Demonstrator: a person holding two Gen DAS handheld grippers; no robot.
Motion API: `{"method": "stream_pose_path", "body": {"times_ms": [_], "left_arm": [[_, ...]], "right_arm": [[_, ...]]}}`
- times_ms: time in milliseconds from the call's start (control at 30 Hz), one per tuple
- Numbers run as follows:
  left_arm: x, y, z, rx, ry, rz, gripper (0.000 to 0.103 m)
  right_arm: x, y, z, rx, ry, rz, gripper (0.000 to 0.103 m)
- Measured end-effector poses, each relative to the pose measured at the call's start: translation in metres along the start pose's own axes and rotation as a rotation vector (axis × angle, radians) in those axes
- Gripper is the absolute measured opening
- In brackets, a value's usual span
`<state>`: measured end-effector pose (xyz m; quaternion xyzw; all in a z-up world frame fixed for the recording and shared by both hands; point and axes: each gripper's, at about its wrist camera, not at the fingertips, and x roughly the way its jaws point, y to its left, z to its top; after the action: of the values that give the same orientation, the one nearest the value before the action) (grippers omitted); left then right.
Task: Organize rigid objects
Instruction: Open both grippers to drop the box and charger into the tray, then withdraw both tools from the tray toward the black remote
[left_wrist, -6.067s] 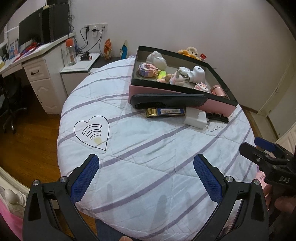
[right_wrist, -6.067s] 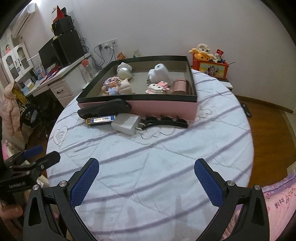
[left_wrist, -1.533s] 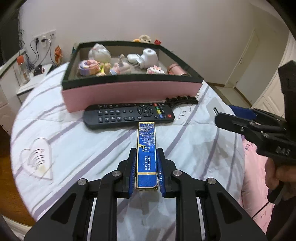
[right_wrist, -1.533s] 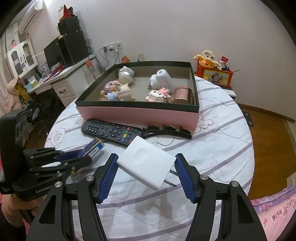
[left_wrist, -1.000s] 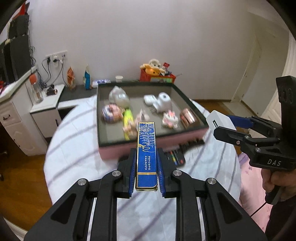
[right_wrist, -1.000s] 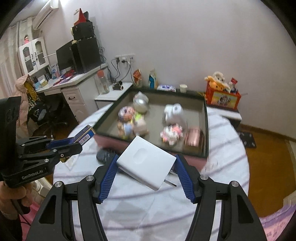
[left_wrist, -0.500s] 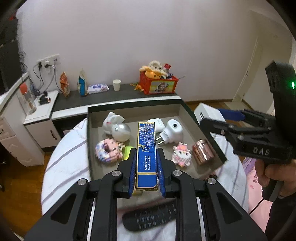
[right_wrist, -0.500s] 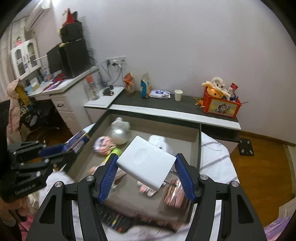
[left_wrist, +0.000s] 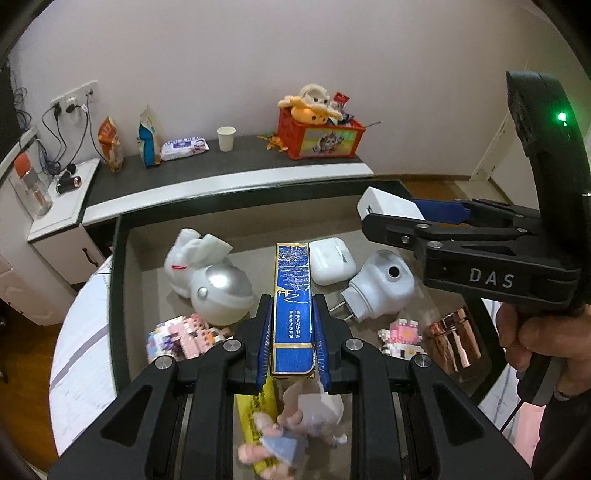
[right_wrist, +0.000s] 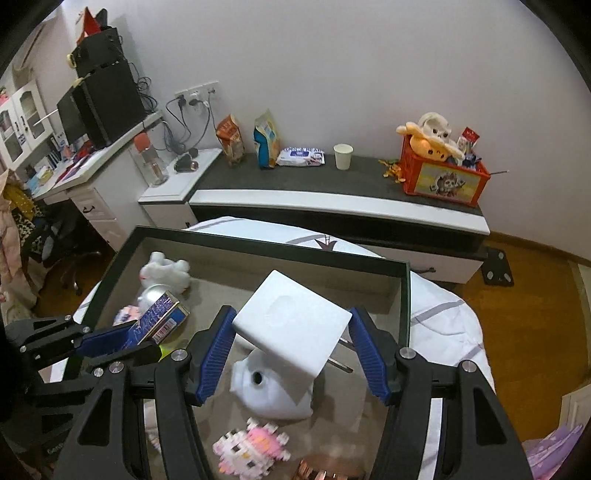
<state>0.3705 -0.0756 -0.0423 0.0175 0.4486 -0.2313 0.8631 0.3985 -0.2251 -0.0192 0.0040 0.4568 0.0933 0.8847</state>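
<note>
The blue box (left_wrist: 293, 295) sits clamped in my left gripper (left_wrist: 293, 343), jaws nearly closed on it; a second ago it hung short of the tray (left_wrist: 117, 295), now it is over the toys, so release is near. My right gripper (right_wrist: 291, 350), half open, grips the white charger (right_wrist: 291, 328) above the tray's right side. Only the right view shows the charger's prongs; only the left shows the earbud case (left_wrist: 330, 260).
</note>
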Motion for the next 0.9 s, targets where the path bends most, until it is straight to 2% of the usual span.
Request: {"method": "stream_pose_path", "body": {"times_ms": [133,200,233,267,300,333,367,467,533,667,900], "left_arm": [[0.009,-0.004,0.001,0.025,0.016,0.033,0.021],[0.010,-0.004,0.000,0.026,0.017,0.051,0.027],[0.010,-0.004,0.000,0.024,0.015,0.059,0.040],[0.009,-0.003,0.000,0.019,0.014,0.069,0.060],[0.007,-0.003,0.000,0.015,0.008,0.072,0.069],[0.004,-0.002,-0.001,0.012,-0.001,0.073,0.086],[0.000,-0.003,-0.001,0.010,-0.010,0.083,0.096],[-0.010,-0.003,-0.001,0.011,-0.024,0.122,0.103],[-0.021,-0.002,-0.003,0.002,-0.042,0.123,0.103],[-0.043,-0.002,-0.012,-0.012,-0.072,0.125,0.103],[-0.101,-0.006,-0.047,-0.048,-0.155,0.116,0.103]], "right_arm": [[0.011,-0.003,-0.001,0.004,0.023,-0.004,0.065],[0.014,-0.004,-0.002,0.010,0.027,-0.008,0.065],[0.015,-0.005,-0.002,0.013,0.026,-0.007,0.065],[0.015,-0.005,-0.002,0.015,0.026,-0.003,0.068],[0.013,-0.005,-0.002,0.021,0.020,0.000,0.081],[0.011,-0.006,-0.002,0.025,0.008,-0.004,0.083],[0.007,-0.005,-0.002,0.026,-0.005,-0.004,0.083],[-0.004,-0.003,-0.002,0.041,-0.031,0.008,0.084],[-0.013,-0.001,-0.003,0.053,-0.050,0.010,0.088],[-0.038,0.000,-0.009,0.077,-0.086,0.029,0.088],[-0.102,0.010,-0.049,0.090,-0.166,0.062,0.088]]}}
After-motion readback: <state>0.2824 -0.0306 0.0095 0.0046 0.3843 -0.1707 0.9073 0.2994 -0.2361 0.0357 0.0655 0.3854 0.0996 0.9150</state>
